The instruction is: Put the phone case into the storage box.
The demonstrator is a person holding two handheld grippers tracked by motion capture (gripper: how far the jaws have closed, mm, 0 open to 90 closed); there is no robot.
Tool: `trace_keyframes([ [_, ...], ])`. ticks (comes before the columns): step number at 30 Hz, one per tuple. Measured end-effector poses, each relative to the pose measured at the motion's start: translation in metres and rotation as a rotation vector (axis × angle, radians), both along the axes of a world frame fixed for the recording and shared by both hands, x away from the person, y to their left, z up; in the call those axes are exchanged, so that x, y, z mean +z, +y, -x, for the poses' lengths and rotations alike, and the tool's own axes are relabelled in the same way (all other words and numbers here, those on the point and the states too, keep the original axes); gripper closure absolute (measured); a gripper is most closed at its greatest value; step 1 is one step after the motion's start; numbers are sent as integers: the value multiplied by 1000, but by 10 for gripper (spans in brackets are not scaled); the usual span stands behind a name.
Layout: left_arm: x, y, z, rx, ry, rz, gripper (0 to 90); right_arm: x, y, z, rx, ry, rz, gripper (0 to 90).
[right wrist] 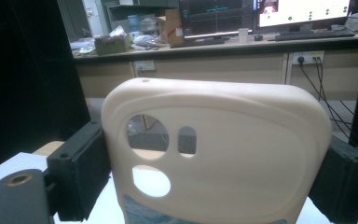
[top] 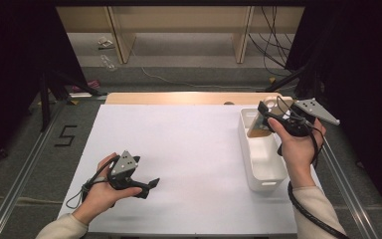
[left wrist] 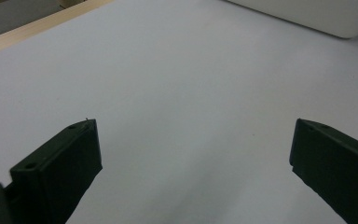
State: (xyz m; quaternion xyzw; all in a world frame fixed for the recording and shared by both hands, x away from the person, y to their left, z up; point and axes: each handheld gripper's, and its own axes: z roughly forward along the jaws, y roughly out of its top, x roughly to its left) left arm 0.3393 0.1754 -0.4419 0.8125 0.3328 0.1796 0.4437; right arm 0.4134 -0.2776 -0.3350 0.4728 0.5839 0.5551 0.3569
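High view: white worktop is carrying a white bin at its right | right tongs are grasping a cream phone case by its side edges above the bin; likely light, flexible, smooth, so edge-gripping suits | left tongs are resting released.

Both forearms wear cream sleeves. Each gripper, the left gripper and the right gripper, is black, topped by a grey three-cornered plate with small dark holes, and trails a black cable.
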Motion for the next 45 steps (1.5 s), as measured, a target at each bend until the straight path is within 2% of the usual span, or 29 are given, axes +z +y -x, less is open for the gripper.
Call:
trace_keyframes([
  [31,0,0,0,1,0,1,15,1,-8,-1,-19,4,-17,132],
  [45,0,0,0,4,-1,5,15,3,-7,-6,-20,21,0,133],
])
